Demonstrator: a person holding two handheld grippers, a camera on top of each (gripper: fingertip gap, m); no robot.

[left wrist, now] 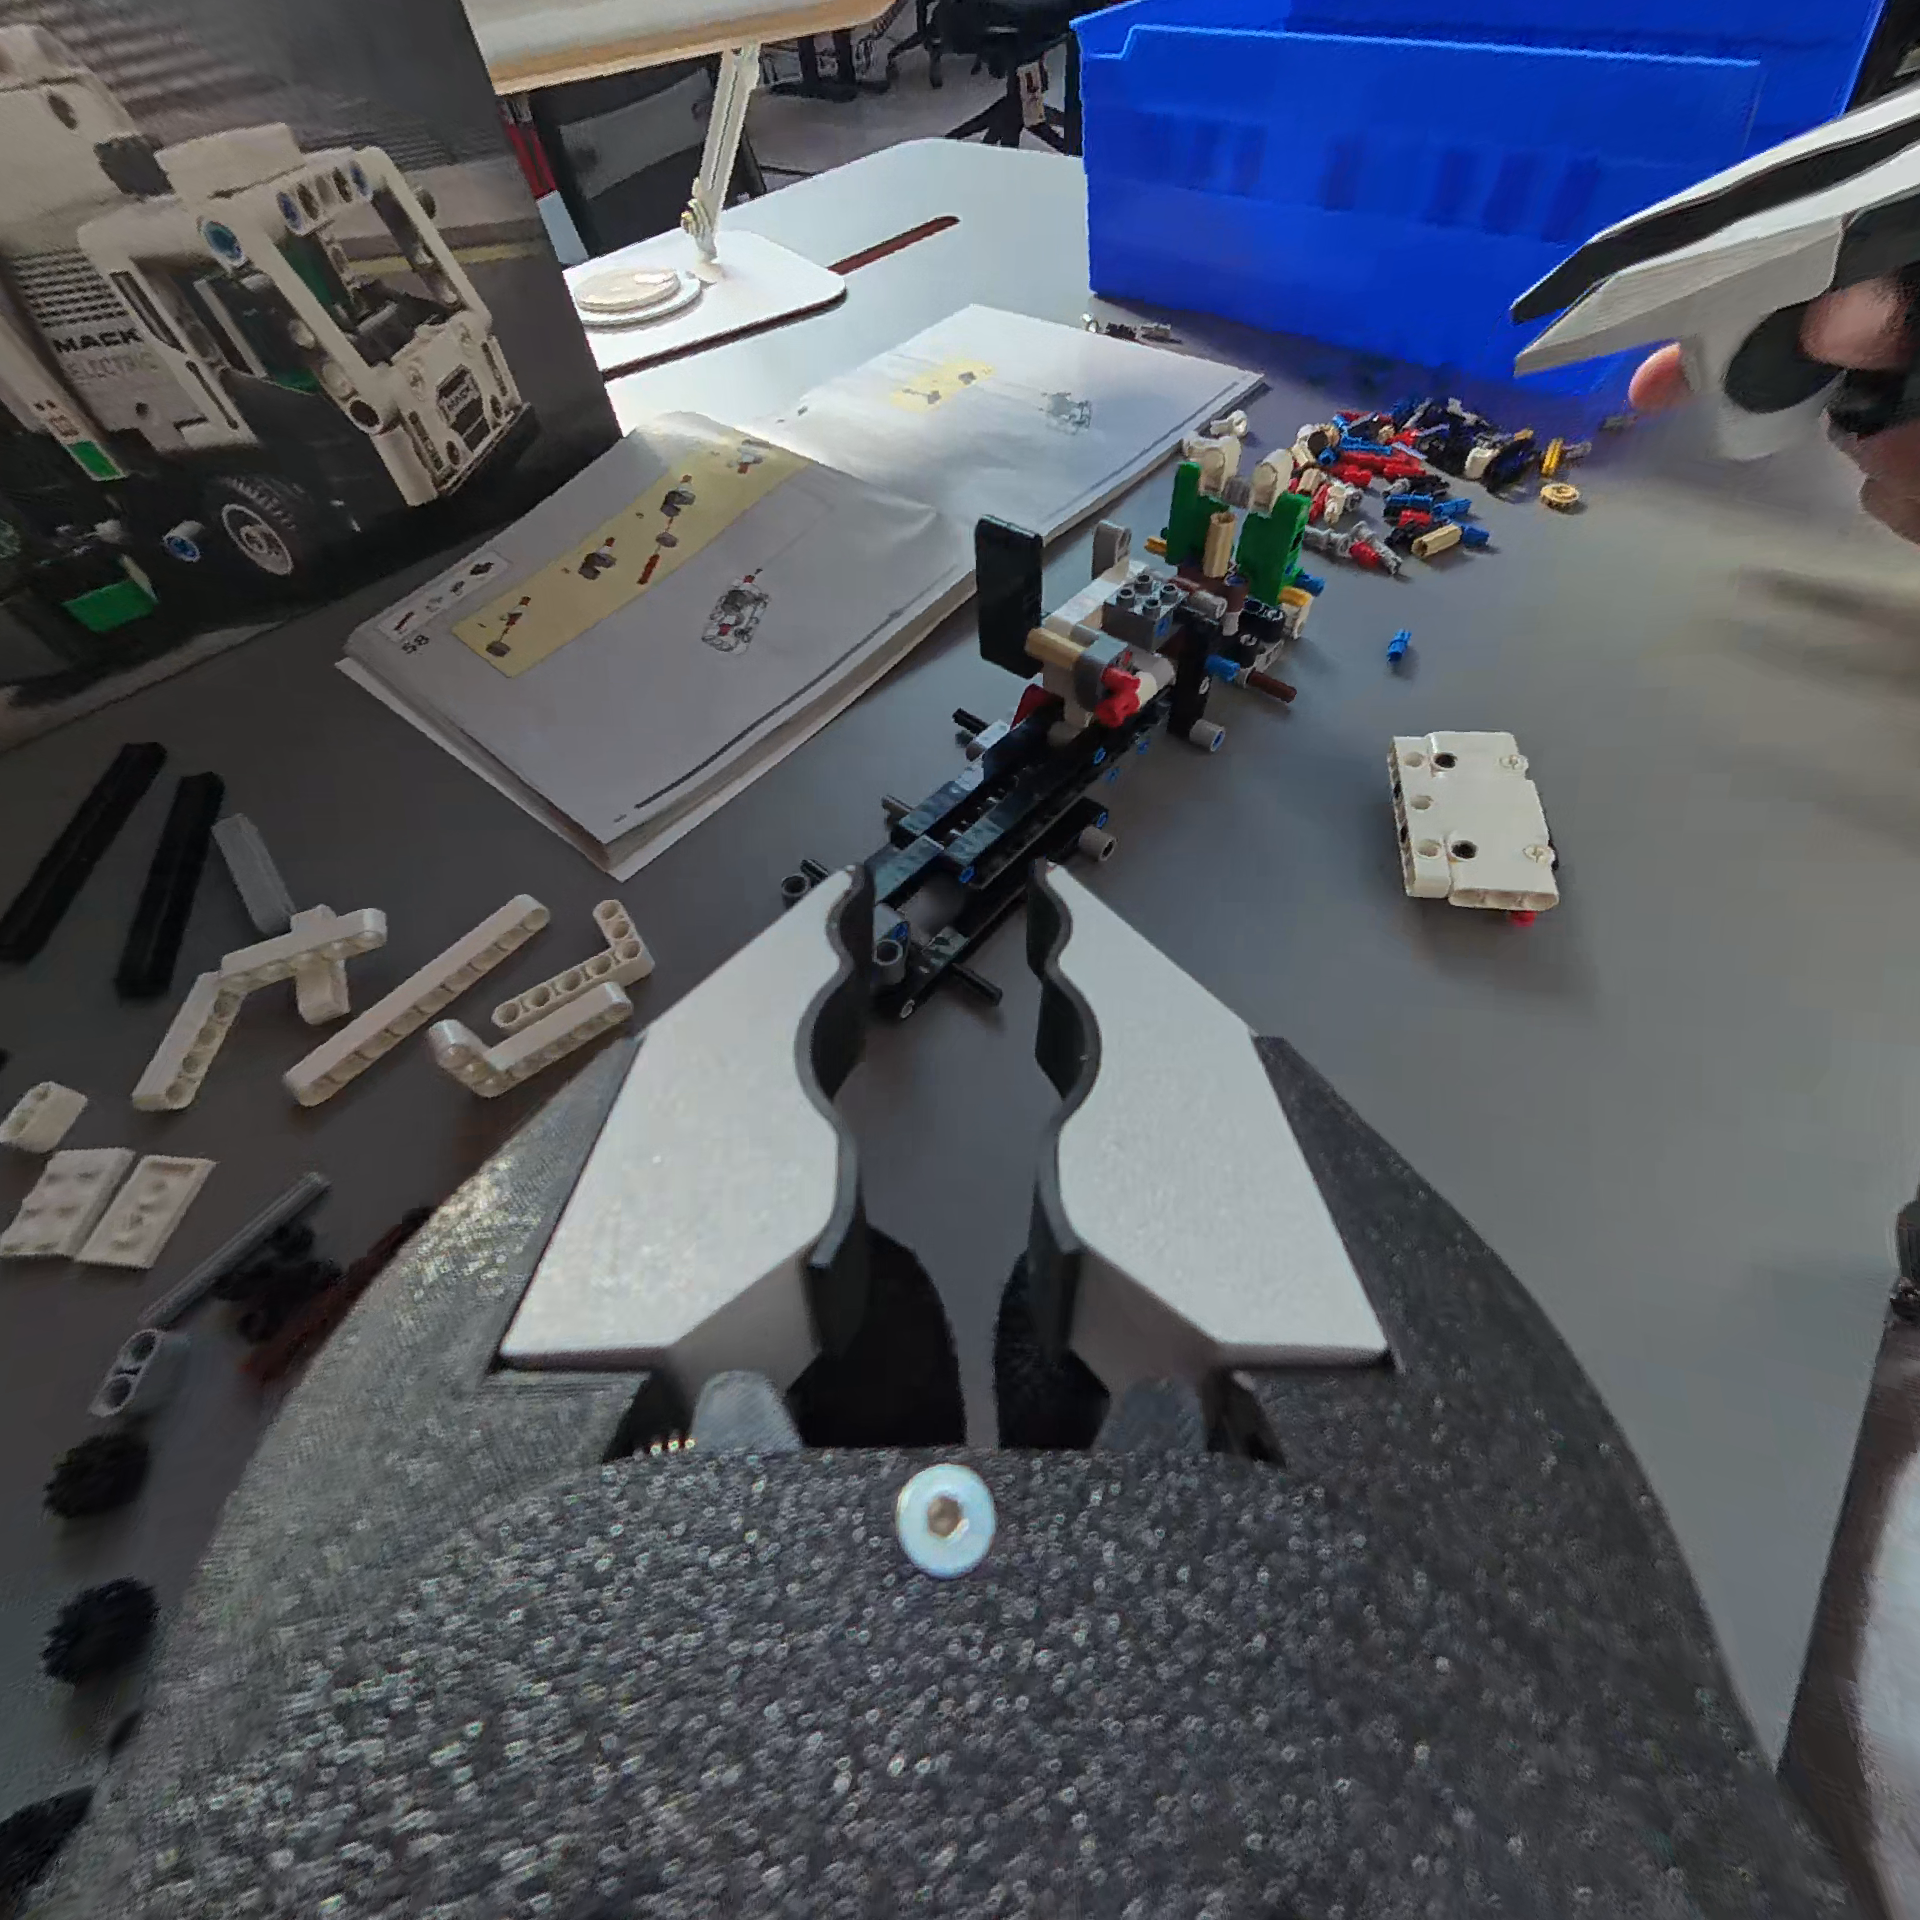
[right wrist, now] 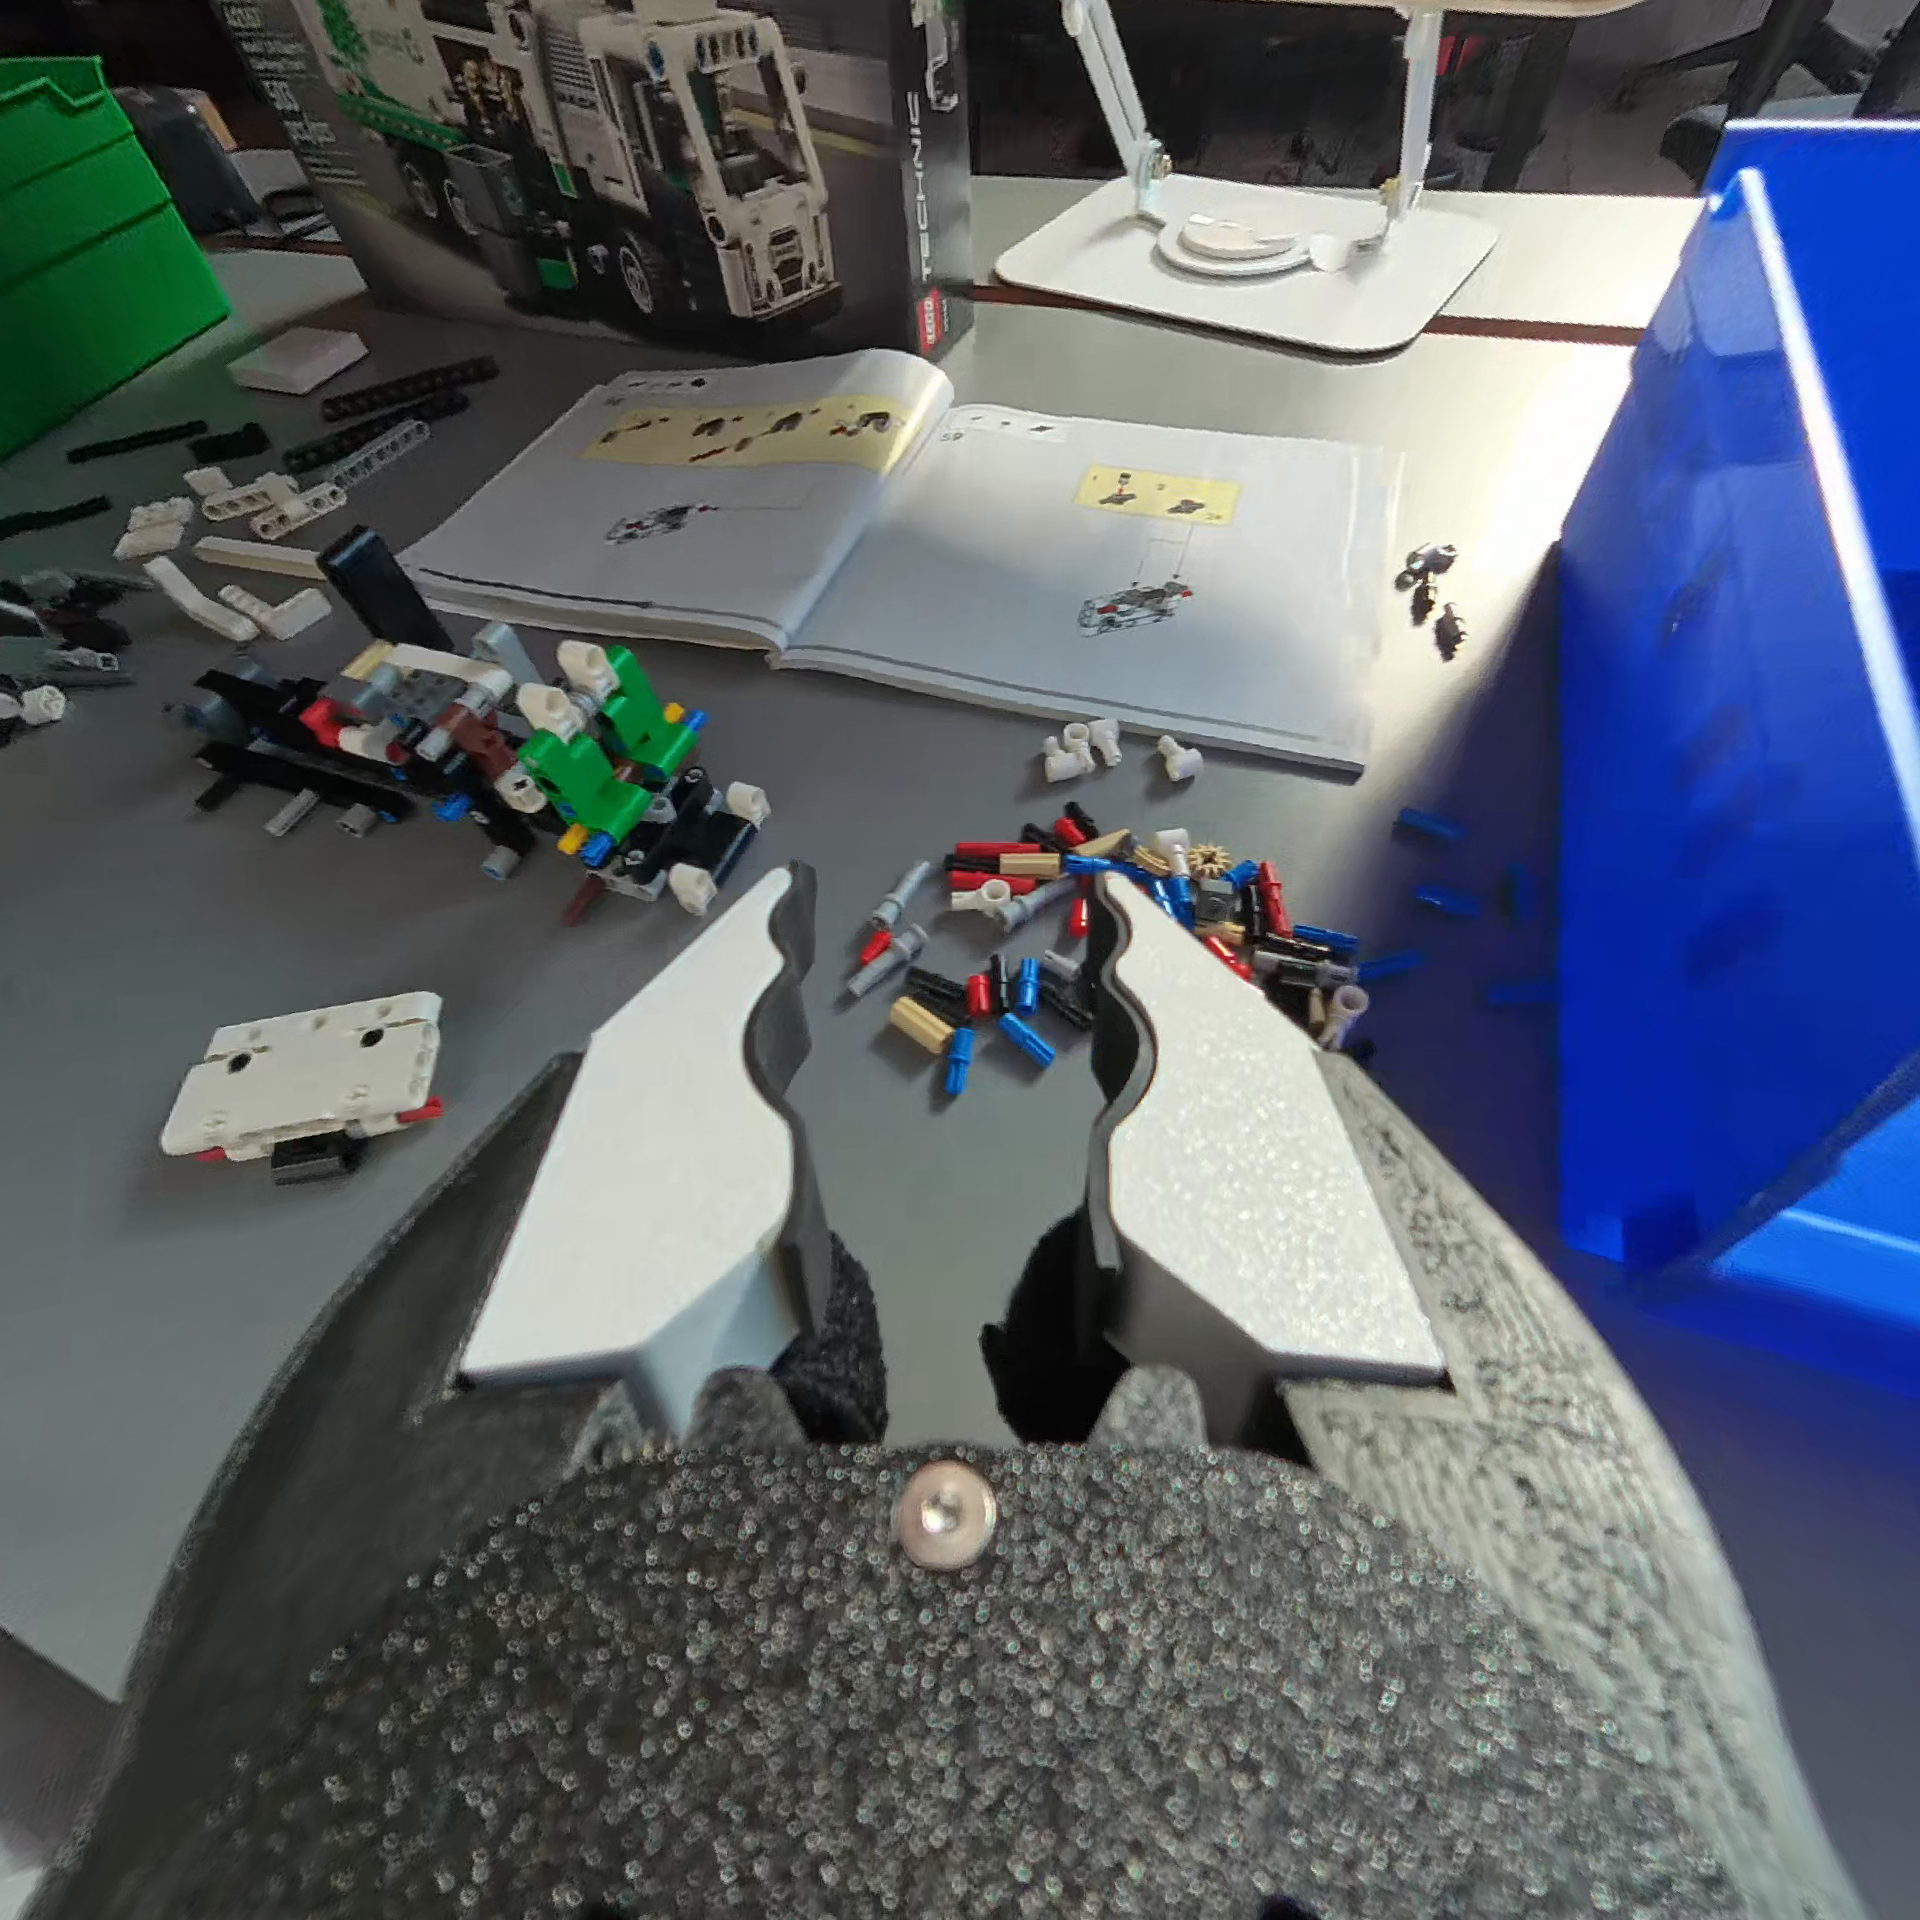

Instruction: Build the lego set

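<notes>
One grey table (right wrist: pixel 156 935) carried everything; only the right view caught a green bin (right wrist: pixel 83 239). Left gripper (left wrist: pixel 945 914) straddled the black chassis (left wrist: pixel 997 810), grip unclear; right gripper (right wrist: pixel 945 914) gaped over loose pins (right wrist: pixel 997 997).

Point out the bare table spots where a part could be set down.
Free: the grey table between the white panel block and the loose pin pile, and between the half-built chassis and that block. Crowded: the white beams left of the chassis, and by the blue bin.

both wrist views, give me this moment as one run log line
left gripper: open around end of brick model, right pad apart | right gripper: open, nothing held, over loose pins | open booklet behind
</notes>
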